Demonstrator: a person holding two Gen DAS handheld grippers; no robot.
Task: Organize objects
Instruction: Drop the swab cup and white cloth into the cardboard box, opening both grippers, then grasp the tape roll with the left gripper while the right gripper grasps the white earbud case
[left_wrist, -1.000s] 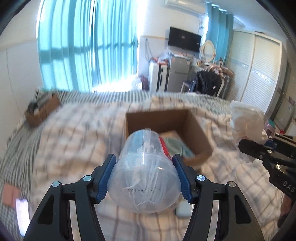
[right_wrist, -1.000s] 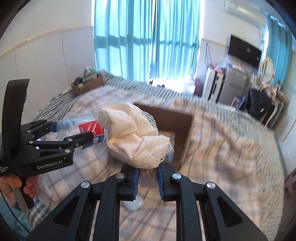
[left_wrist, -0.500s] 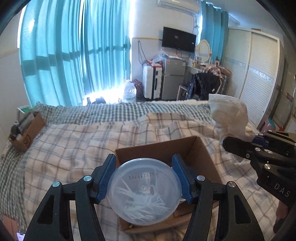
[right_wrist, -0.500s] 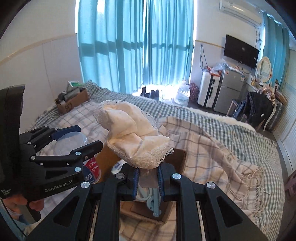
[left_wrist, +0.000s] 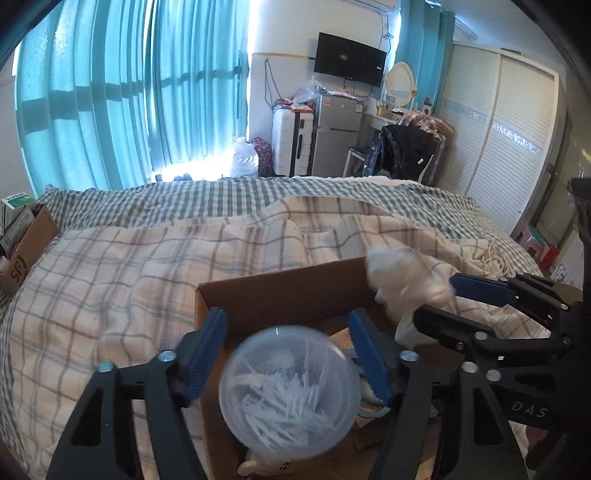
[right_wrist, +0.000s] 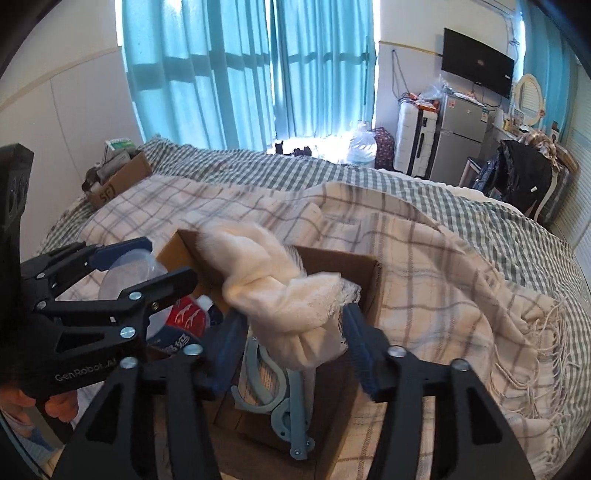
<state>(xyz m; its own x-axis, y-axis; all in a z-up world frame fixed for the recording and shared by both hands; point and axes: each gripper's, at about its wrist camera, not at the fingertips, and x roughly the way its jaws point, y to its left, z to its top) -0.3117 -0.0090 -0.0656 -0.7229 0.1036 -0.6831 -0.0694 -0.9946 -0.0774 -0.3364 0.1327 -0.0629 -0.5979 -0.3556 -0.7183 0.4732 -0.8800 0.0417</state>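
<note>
Bed (left_wrist: 110, 280) under a plaid blanket (right_wrist: 443, 280) carries an open cardboard box (left_wrist: 280, 291), which sits directly ahead of and below both claws. Left claw (left_wrist: 288, 354) has its jaws spread wide, and the clear plastic jar (left_wrist: 290, 391) of white sticks sits between them, looking free of the blue pads, bottom facing the camera, over the box's near left part; my read is it's being dropped in. Right claw (right_wrist: 291, 343) is also wide, with the cream lace-edged cloth (right_wrist: 280, 291) draped loose between its fingers over the box's right half, apparently released, and blurred. Below the right claw, inside the box: a grey-blue plastic hanger (right_wrist: 284, 398). Just left of it, under the left claw, sits the jar's red-and-white label. Risks: the jar is round, so if it lands on the hanger or other contents it may roll or tip against the wall; the cloth could snag on a pad or hang over the box rim instead of settling inside; both claws are close together over 1 box, so withdrawing at once could clip each other.
</note>
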